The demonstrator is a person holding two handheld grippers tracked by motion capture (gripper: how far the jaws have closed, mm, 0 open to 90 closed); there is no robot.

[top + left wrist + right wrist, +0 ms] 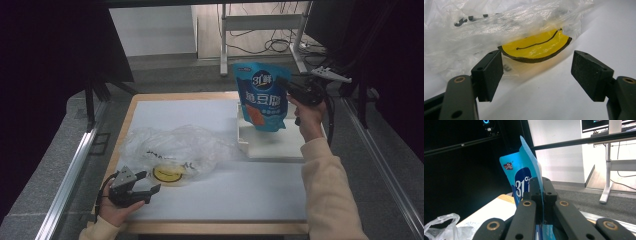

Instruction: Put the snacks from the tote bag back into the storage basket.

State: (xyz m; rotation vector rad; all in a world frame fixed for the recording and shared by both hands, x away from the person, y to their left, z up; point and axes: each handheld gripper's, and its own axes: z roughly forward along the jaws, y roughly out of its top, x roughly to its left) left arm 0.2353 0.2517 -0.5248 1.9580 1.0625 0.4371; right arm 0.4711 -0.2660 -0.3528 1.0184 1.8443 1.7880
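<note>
White sheeting covers 1 wooden table [220, 200], and grey floor with 1 white desk frame [260, 22] lies behind it at 12 o'clock. On the table I count 1 clear plastic bag [170, 145], 1 white tray [275, 142] and 1 blue pouch [262, 95].

From the table centre, the plastic bag lies crumpled at 9 o'clock, with 1 yellow round print [168, 174] showing through it. The tray sits at 2 o'clock.

The left gripper [147, 182] rests at 7 o'clock, near the table's front edge. Its 2 jaws stand released, wide apart, with nothing between them; in the left gripper view they point at the yellow print, just short of the bag.

The right gripper [290, 87] is at 2 o'clock. Its 2 jaws are clenched on the right edge of the blue pouch, which hangs upright in the air above the tray, not touching it.
</note>
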